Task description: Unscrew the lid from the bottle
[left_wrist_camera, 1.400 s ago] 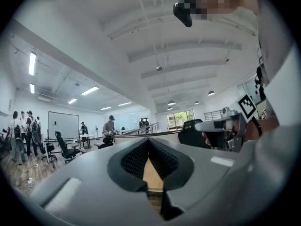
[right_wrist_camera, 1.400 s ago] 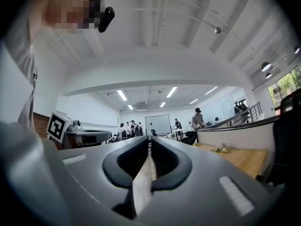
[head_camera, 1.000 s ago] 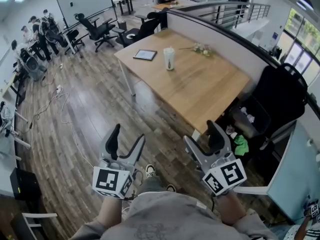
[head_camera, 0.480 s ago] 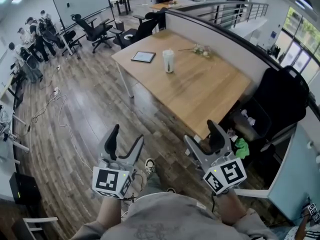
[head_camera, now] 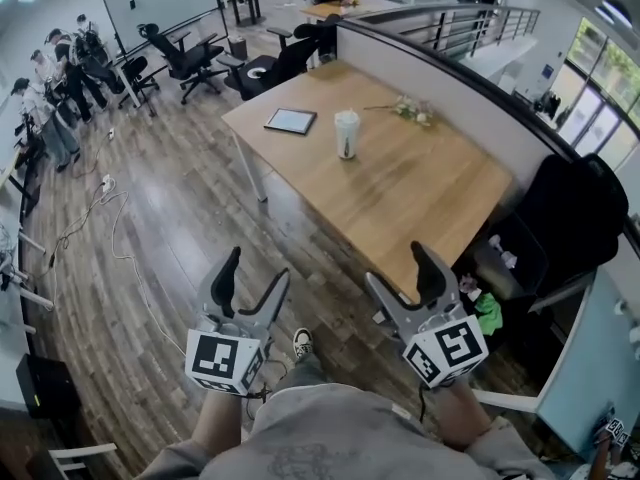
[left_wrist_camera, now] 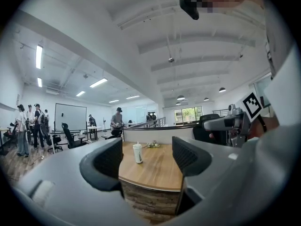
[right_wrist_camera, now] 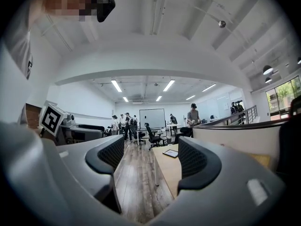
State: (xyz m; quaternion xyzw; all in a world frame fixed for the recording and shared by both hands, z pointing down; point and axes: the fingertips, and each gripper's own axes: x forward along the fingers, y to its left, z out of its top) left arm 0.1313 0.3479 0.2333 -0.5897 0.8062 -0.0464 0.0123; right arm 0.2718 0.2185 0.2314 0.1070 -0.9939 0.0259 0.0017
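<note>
Wood-plank floor fills the near left of an open office, and a long wooden table runs along a low partition on the right. Compared with a second ago, the table sits lower and nearer in the head view. The bottle, the tablet and the flowers on it have slid down and slightly right with it. Two shoes showed below the grippers then; one shoe shows now. Both grippers keep their spots at the bottom of the view, with their jaws as wide as before.

The left gripper is held level in front of the person, close to the body, over the floor and aimed toward the table. Its jaws stand apart with nothing between them. In the left gripper view the bottle shows far off in the gap.

The right gripper is held level beside it on the right, and its tips show against the table's near end. Its jaws are also apart and empty. The right gripper view looks along the table's left edge toward a whiteboard, with the tablet showing far off between the jaws.

The bottle stands upright on the far part of the table, just right of the tablet. Its lid is on, and it is well apart from both grippers.
</note>
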